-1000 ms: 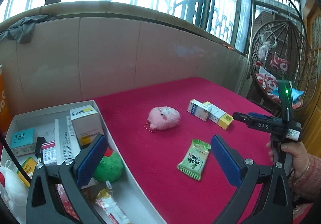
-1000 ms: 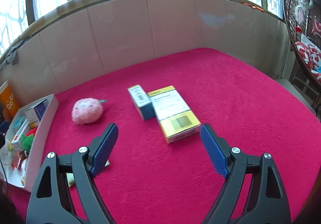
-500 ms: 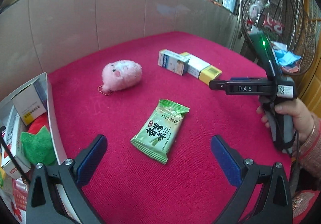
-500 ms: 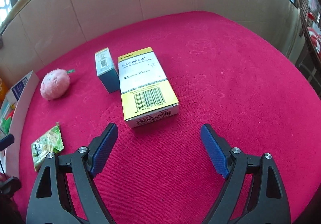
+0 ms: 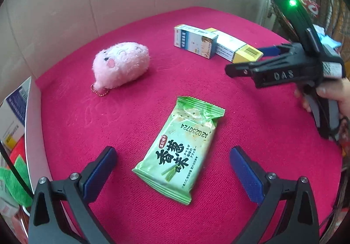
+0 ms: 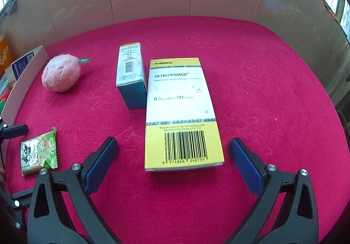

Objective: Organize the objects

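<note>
Both hand-held grippers lowered, yellow box [image 6: 182, 112] lengthwise, barcode end nearest

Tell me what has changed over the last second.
Both grippers have come down toward the red cloth: the left gripper now frames the green snack packet, the right gripper the yellow medicine box, its jaws just opening wider. Nothing is gripped. The pink plush and blue box stayed put.
</note>
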The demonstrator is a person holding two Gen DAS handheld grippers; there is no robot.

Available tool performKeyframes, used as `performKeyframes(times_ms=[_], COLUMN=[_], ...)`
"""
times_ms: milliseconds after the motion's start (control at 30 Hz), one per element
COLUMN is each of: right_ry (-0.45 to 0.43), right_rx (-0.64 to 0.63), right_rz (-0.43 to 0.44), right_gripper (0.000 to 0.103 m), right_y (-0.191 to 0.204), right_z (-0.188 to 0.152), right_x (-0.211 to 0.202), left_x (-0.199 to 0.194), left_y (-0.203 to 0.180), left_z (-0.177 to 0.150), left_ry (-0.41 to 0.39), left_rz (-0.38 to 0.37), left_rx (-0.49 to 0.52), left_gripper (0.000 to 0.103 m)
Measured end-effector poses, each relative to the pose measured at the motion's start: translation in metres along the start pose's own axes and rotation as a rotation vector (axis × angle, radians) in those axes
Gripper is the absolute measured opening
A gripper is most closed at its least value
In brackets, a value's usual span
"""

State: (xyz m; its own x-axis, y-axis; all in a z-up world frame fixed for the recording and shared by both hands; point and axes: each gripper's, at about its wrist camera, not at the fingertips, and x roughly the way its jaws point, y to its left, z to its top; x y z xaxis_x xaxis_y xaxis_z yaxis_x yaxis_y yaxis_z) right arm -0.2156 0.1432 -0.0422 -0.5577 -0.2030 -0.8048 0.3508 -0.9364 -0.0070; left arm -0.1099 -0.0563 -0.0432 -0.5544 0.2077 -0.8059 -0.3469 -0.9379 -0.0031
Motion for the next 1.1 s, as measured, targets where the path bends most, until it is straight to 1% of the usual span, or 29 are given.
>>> performKeyframes(times_ms=[200,233,267,300,333,367,400,433,467,533,667,767,867,1000,1100], right_ry=[0.004,0.002,-0.002,-0.008,-0.018,-0.026,-0.033,-0.040,-0.040,-0.043,-0.042,-0.044,-0.046,-0.047,-0.060], right_rx=[-0.044,-0.046,-0.047,-0.048,-0.051,-0.054,-0.059,-0.067,-0.077,-0.088,-0.081,-0.080,-0.083,-0.081,-0.067], right_rz=[0.018,0.020,0.020,0.019,0.020,0.018,0.017,0.021,0.017,0.009,0.016,0.012,0.002,0.000,-0.016], right_gripper=[0.102,0.100,0.097,0.088,0.083,0.072,0.061,0.058,0.057,0.057,0.057,0.057,0.057,0.057,0.056], right_y=[0.005,0.005,0.006,0.007,0.007,0.008,0.009,0.010,0.012,0.014,0.013,0.014,0.017,0.016,0.014], right_z=[0.010,0.011,0.012,0.012,0.013,0.013,0.013,0.013,0.012,0.013,0.013,0.013,0.012,0.012,0.011], right_x=[0.007,0.007,0.007,0.007,0.005,0.003,0.002,0.001,0.000,0.000,0.001,0.000,0.000,0.000,-0.003], left_x=[-0.003,-0.004,-0.006,-0.008,-0.010,-0.013,-0.016,-0.019,-0.021,-0.026,-0.031,-0.033,-0.023,-0.020,-0.019], left_y=[0.000,0.000,-0.001,-0.002,-0.003,-0.006,-0.009,-0.013,-0.015,-0.021,-0.026,-0.029,-0.030,-0.031,-0.036], left_z=[-0.001,-0.001,-0.002,-0.003,-0.004,-0.006,-0.007,-0.008,-0.009,-0.012,-0.020,-0.022,-0.012,-0.010,-0.011], left_ry=[0.022,0.022,0.019,0.016,0.011,0.007,0.004,0.002,-0.002,-0.017,-0.067,-0.070,-0.072,-0.076,-0.085], left_rz=[-0.018,-0.021,-0.025,-0.030,-0.037,-0.045,-0.054,-0.062,-0.069,-0.086,-0.068,-0.050,-0.033,-0.019,0.014], left_rx=[0.030,0.032,0.038,0.046,0.057,0.069,0.085,0.096,0.107,0.118,0.093,0.087,0.092,0.093,0.112], left_gripper=[0.103,0.101,0.099,0.095,0.089,0.086,0.078,0.068,0.064,0.041,0.038,0.037,0.037,0.037,0.036])
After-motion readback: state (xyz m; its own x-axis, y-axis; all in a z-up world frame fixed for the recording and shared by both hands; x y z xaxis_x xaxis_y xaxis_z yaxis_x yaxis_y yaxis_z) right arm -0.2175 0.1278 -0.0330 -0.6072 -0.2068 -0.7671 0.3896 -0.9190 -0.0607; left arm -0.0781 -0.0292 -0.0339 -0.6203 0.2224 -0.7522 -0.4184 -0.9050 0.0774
